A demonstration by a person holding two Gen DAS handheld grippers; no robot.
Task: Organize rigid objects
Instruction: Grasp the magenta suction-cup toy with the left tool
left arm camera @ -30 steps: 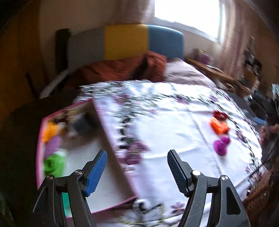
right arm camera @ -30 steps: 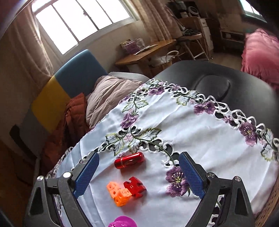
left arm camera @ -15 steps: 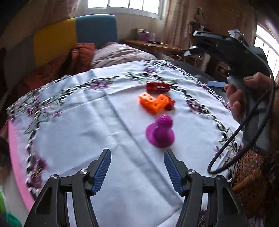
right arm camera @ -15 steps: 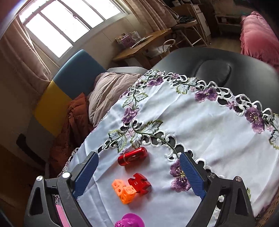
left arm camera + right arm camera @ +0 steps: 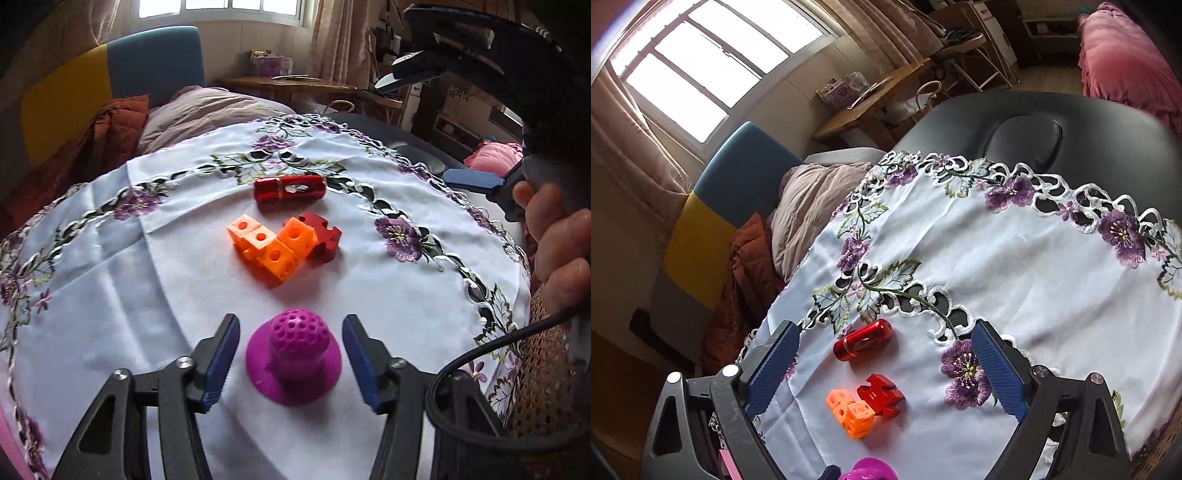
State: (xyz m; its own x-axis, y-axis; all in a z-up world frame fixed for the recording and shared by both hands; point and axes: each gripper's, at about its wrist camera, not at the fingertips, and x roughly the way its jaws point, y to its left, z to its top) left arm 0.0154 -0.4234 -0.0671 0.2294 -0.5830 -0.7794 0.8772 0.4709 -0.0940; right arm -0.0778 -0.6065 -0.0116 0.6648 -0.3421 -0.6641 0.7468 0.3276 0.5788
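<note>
The left gripper [image 5: 290,363] brackets a magenta plastic toy with a dimpled round knob on a flared disc base [image 5: 293,360], which stands upright on the white cloth with purple embroidered flowers [image 5: 369,302] covering the surface. Its jaws are closing with the toy between them; a narrow gap shows on each side, so the blue ribbed pads [image 5: 221,360] do not yet press on it. Beyond the toy lies an L-shaped cluster of orange plastic linking cubes with round holes [image 5: 271,247], touching a dark red puzzle-piece block [image 5: 325,236] on its right. Further back, near the embroidered border, a glossy red cylinder [image 5: 290,189] lies on its side, apart from the others. The right gripper [image 5: 884,373] hangs above the cloth with jaws wide apart and nothing between them — held by a hand [image 5: 557,243] at the right edge of the left wrist view. In the right wrist view the puzzle-piece block bears small white marks on its top face, possibly "11" — too small to confirm. No other writing is legible.
</note>
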